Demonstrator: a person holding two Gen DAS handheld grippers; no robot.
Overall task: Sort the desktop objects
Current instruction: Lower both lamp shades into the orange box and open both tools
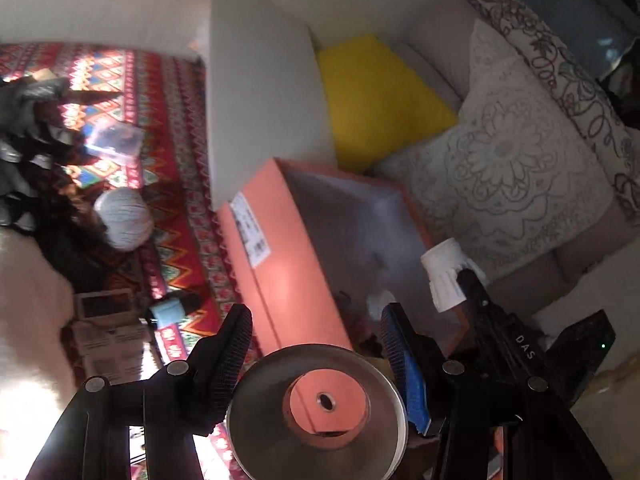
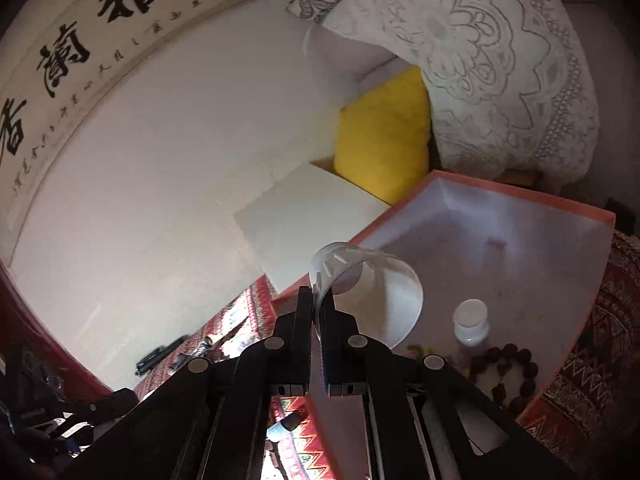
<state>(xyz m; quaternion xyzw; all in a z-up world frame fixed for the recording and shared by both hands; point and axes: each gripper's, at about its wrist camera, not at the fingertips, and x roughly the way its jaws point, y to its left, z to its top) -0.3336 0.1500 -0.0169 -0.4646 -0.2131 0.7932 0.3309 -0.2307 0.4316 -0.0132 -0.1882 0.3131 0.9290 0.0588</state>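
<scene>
An orange box (image 1: 288, 264) with a pale inside stands open on the patterned cloth. My left gripper (image 1: 316, 316) hovers at the box's near corner, its fingers set against the two sides of a silvery round disc (image 1: 320, 404) with a hole in the middle. My right gripper (image 2: 316, 294) is shut on the wall of a clear plastic cup (image 2: 368, 292), which lies tilted above the box's (image 2: 480, 240) inside. In the left wrist view that cup (image 1: 444, 276) shows as a white ribbed end. A white-capped small bottle (image 2: 470, 320) and a brown bead bracelet (image 2: 508, 372) lie in the box.
On the red patterned cloth (image 1: 176, 128) lie a white yarn ball (image 1: 124, 220), a clear plastic bag (image 1: 116, 140), a black pen with a light blue band (image 1: 172, 310) and a booklet (image 1: 108, 320). Behind the box are a white block (image 1: 260, 92), a yellow cushion (image 1: 376, 96) and lace pillows (image 1: 512, 160).
</scene>
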